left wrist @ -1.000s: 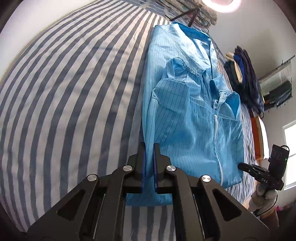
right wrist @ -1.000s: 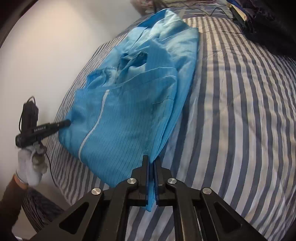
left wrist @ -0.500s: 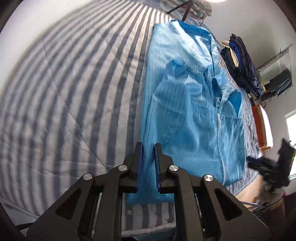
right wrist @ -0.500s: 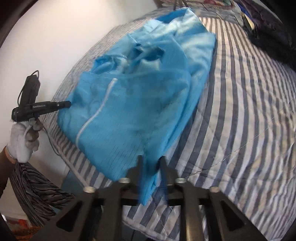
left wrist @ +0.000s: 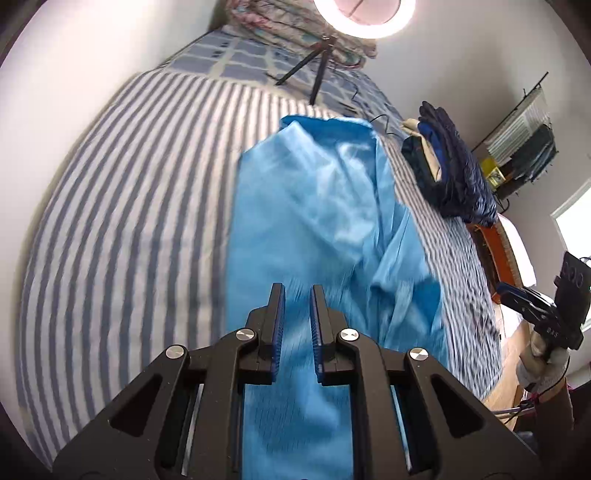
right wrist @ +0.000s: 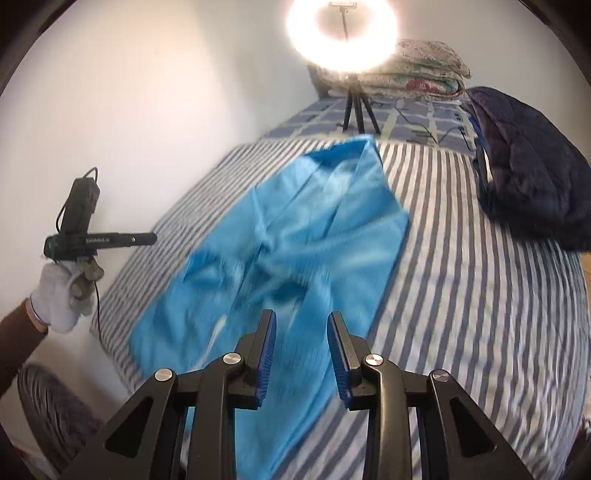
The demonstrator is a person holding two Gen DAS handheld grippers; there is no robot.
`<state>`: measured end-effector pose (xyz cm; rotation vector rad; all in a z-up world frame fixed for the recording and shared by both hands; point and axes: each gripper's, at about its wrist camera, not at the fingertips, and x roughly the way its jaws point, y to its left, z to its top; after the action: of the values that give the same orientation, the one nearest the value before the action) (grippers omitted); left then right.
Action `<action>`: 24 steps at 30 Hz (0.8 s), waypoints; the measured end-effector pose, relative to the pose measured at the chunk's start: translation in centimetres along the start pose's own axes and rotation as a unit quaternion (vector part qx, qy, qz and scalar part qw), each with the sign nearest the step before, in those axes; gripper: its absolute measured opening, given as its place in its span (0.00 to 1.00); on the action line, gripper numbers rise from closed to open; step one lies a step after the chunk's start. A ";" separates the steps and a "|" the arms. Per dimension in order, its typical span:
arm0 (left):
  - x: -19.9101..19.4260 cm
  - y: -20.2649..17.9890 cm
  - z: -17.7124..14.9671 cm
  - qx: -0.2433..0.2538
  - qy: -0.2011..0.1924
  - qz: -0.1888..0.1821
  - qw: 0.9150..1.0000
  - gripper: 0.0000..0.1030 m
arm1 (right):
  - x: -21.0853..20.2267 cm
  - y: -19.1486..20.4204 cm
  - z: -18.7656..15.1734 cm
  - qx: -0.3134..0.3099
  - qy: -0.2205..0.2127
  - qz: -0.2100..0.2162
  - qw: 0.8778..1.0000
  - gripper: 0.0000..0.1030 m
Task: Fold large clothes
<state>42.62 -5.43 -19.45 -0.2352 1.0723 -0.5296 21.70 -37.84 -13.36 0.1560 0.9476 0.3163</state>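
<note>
Although the blue garment [left wrist: 314, 229] already lies as a long narrow strip on the striped bed [left wrist: 122, 206], the folding looks to be only partly done. Its sides appear to have been brought in toward the middle, and what remains, as far as I can judge, is at least one crosswise fold to bring it down to a compact packet.

The left claw [left wrist: 297, 291] has its jaws slightly apart with nothing gripped between them; the cloth shows through the narrow gap, below the pads. The right claw [right wrist: 301, 317] stands wider, roughly a third open, and is likewise empty, with the garment seen beyond its pads rather than pinched by them. Both hover over the near end of the garment.

The garment itself is a bright, thin, slightly shiny fabric with fine dark lines. From the right wrist view a pale zip line [right wrist: 218, 328] runs along its near part, though motion blur smears that area and hides detail. The near end is rumpled, with loose ridges and a bulge at one edge, while the far end is flatter and ends in a fairly square edge.

Taking the garment as the mark, a pile of dark clothes [right wrist: 528, 166] sits well to its right, and a ring light on a tripod [right wrist: 341, 33] stands beyond its far end.
</note>
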 end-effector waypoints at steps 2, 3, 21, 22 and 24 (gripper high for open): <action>2.1 -0.3 2.4 0.007 -0.001 -0.002 1.000 0.11 | 1.8 -0.9 2.3 0.008 -0.007 0.000 1.000 0.29; 3.1 -0.4 3.2 0.007 0.000 -0.004 1.000 0.11 | 2.6 -1.0 3.0 0.009 -0.008 0.004 1.000 0.29; 19.4 0.3 14.4 0.023 0.051 -0.002 0.998 0.11 | 19.0 -6.2 13.5 0.029 0.021 0.012 0.999 0.28; 20.1 0.4 14.7 0.023 0.054 0.002 0.998 0.11 | 19.7 -6.7 13.7 0.031 0.023 0.006 0.999 0.28; 21.4 0.5 15.0 0.023 0.056 0.017 0.998 0.11 | 20.9 -7.6 13.9 0.040 0.029 -0.005 0.999 0.28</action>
<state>63.92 -17.15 -29.15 -0.1480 1.1706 -0.5405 45.90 -37.95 -23.44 0.2158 1.0193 0.2763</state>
